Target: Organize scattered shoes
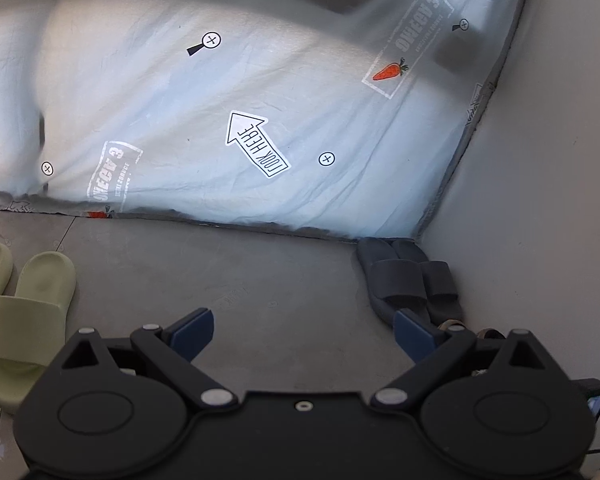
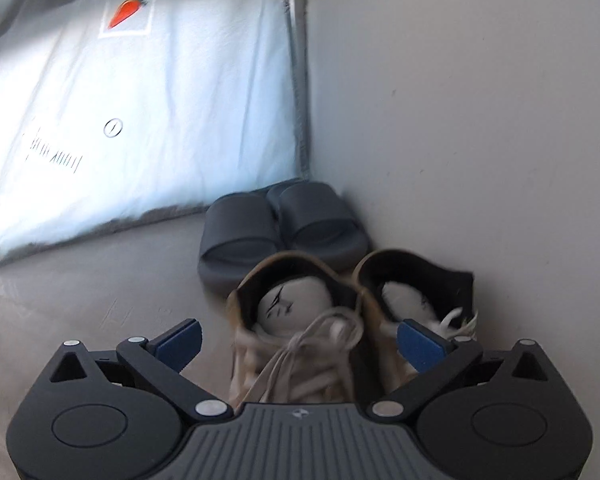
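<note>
I see three pairs of shoes on the grey floor [image 1: 260,280]. The dark grey slides [image 2: 276,232] sit side by side in the corner where the bed's near edge meets the white wall [image 2: 480,120], touching each other, their far ends at the bed corner. The tan lace-up sneakers [image 2: 300,320] stand just on my side of those slides, also side by side along the wall, with loose pale laces and white insoles visible; whether they touch the slides I cannot tell. The pale green slides [image 1: 24,312] lie paired at the left edge of the left wrist view, well apart from the corner group, with bare floor between. My right gripper [image 2: 300,348] hangs directly over the left sneaker of the pair with its jaws spread wide; one blue pad [image 2: 180,344] is over bare floor, the other over the right sneaker, and nothing is clamped. My left gripper [image 1: 304,334] is also wide open and holds nothing; it hangs above bare floor, its right-side pad overlapping the near end of the dark slides [image 1: 408,280] in view. The bed carries a pale blue sheet [image 1: 220,100] printed with carrots and an arrow.
</note>
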A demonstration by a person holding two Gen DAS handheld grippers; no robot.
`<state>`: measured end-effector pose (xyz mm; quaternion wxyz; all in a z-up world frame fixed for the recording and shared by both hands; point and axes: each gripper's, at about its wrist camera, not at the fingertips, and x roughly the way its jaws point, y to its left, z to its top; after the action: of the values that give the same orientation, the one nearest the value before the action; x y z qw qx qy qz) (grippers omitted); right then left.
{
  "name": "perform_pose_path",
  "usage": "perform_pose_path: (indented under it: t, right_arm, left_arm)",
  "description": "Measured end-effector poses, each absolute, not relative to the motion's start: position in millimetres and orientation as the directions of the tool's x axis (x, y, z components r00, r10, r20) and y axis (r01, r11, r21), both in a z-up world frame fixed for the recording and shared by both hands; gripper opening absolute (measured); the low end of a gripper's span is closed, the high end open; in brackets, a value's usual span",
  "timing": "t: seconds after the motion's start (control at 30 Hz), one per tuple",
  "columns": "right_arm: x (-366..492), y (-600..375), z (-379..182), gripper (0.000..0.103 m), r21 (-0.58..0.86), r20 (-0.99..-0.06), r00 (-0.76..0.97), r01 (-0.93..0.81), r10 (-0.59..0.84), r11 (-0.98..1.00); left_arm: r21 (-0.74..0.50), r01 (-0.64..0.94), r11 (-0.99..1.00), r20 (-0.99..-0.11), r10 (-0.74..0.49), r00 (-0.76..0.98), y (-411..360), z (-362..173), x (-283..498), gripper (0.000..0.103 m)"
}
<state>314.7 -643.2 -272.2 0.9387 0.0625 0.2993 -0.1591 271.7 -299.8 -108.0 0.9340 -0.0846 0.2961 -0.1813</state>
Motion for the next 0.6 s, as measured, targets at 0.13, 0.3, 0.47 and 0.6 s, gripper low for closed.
perform_pose_path:
  t: [0.13,0.3,0.47,0.6]
  right_arm:
    - [302,-611,-298,0.101,-0.073,-0.574,0.755,0.339,-0.317,0.938]
    - [288,-604,-305,0.094,-0.123,-0.559,0.76,0.319,-0.331,0.94]
    - [275,-616,-299,0.089,-0.134,-0.542,0.779,0.289,-0.315,0.948]
    - [265,-626,-294,0.087,-0.144,-0.529,0.794,0.265,-0.3,0.953]
  left_arm:
    - [-0.256,0.329,0.909,-0.525,-0.416,0.742,-306,-107,267,0.098]
    - [-0.253,0.348,0.903,-0.525,-0.43,0.735,-306,-107,261,0.098]
    - [-0.263,0.34,0.903,-0.52,-0.429,0.739,-302,-106,261,0.098]
    - [-0.276,0.331,0.902,-0.526,-0.431,0.734,-300,-109,264,0.098]
